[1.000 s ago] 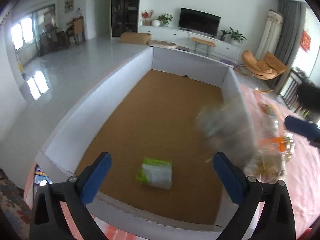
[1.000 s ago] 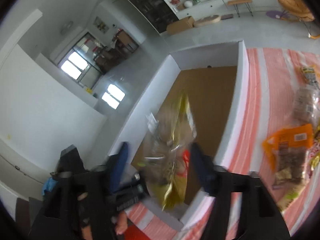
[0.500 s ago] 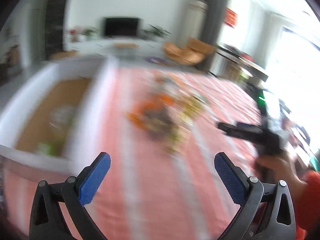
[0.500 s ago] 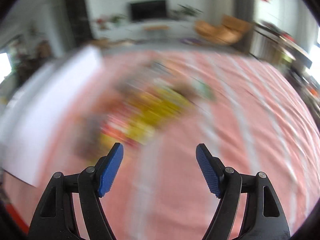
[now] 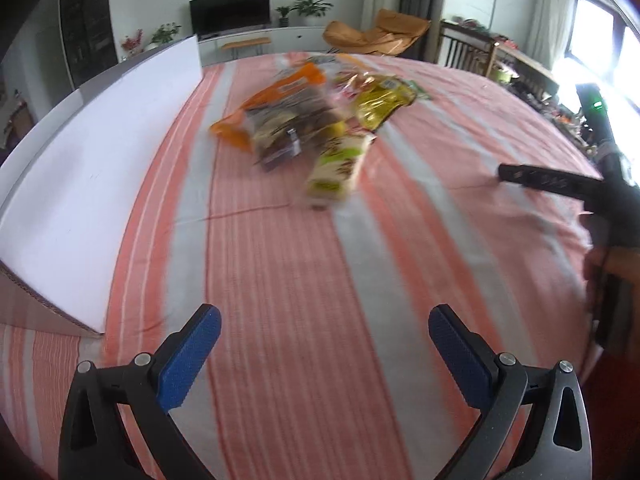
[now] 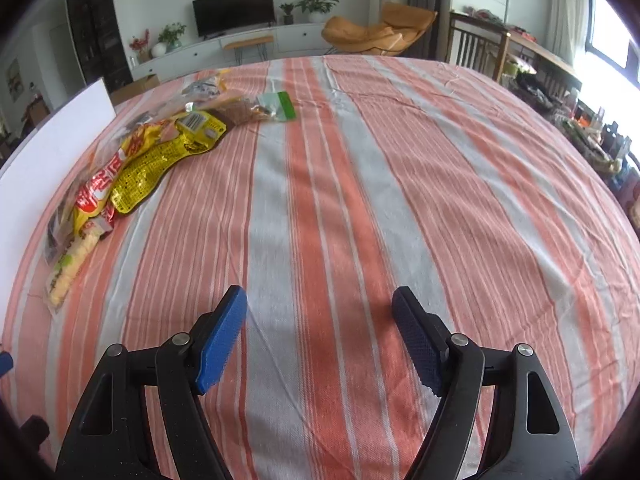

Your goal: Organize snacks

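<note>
Both grippers tip down over the striped cloth, nothing in either. The left gripper gapes wide; the right gripper is spread too, jaws apart over bare cloth. The white box wall runs along the cloth's left edge, its inside hidden. The snack pile lies near the far left, beside that wall, blurred in the left view; the yellow packet shows clearly. Behind it all: a TV and an orange chair.
</note>
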